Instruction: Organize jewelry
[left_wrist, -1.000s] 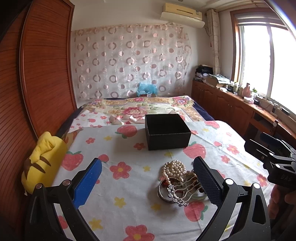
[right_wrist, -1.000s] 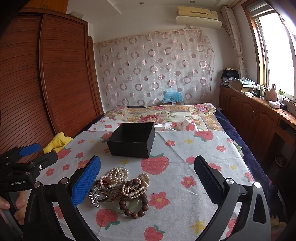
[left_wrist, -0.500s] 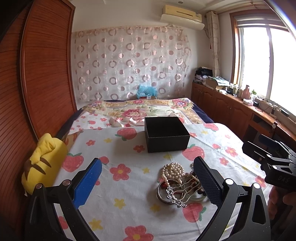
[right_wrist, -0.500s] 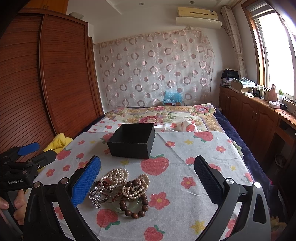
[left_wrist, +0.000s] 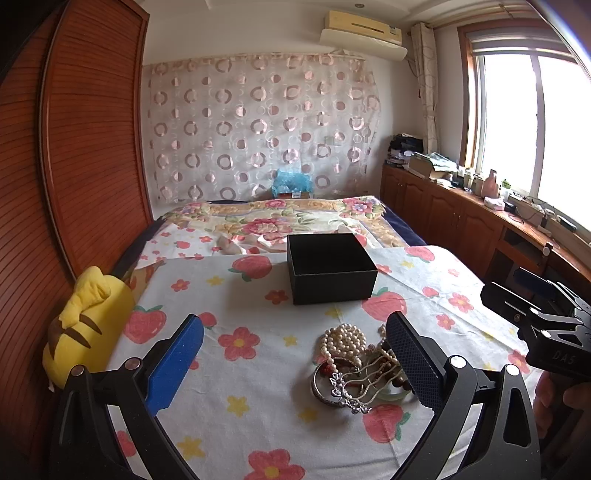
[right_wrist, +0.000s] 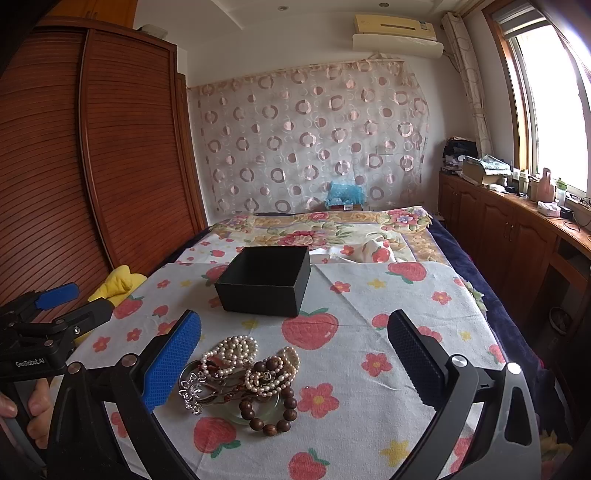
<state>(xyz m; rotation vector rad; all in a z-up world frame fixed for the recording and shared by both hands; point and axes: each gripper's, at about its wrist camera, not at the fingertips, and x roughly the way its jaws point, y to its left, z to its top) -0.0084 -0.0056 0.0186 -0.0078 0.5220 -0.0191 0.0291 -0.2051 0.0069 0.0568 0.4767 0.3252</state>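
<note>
Left gripper (left_wrist: 295, 354) and right gripper (right_wrist: 293, 350) both spread wide, holding nothing, poised above jewelry pile (right_wrist: 243, 373) on strawberry cloth (right_wrist: 369, 295); black box (right_wrist: 264, 280) just beyond, open-topped, likely destination for sorting.

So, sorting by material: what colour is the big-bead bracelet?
Dark brown bead bracelet, clearest in the right wrist view.

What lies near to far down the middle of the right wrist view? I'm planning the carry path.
Wooden bead bracelet → pearl strand → black box → floral quilt → blue bag → circle-patterned curtain.
</note>
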